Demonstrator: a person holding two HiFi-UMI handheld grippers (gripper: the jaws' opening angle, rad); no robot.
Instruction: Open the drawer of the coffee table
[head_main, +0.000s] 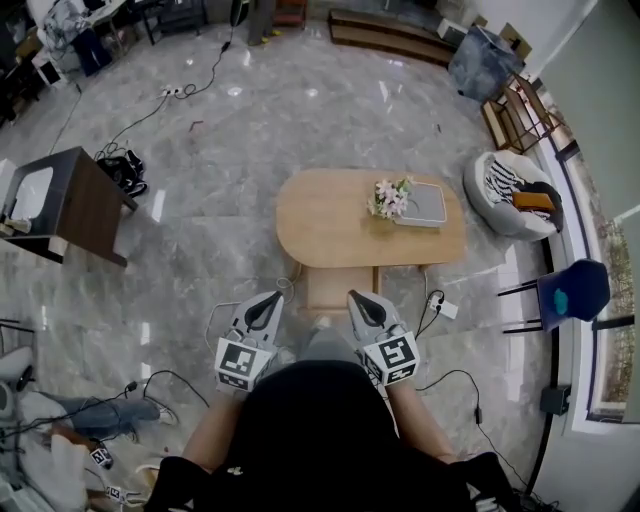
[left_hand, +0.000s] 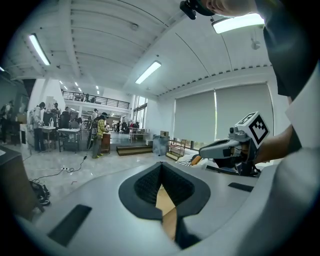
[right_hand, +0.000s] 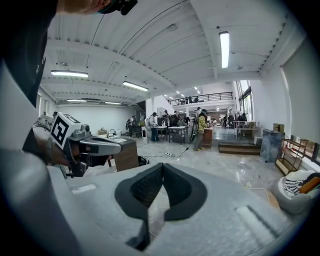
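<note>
The person's dark-sleeved forearms reach forward side by side from the bottom of the head view. Each hand holds a gripper aimed slightly downward at the coffee table (head_main: 330, 225). The left gripper (head_main: 270, 300) and right gripper (head_main: 356, 299) are level with each other and a little apart. Their tips stop short of the table's near edge. In each gripper's own view the jaws are pressed together with nothing between them.

The oval wooden table stands on the marble floor (head_main: 250, 120) straight ahead. Under its near edge, a wooden box section that looks like the drawer (head_main: 336, 290) juts toward the person, between the two tips.

On the tabletop, a grey tray (head_main: 428, 205) sits to the right. Pink and white flowers (head_main: 390, 197) overlap its left edge.
</note>
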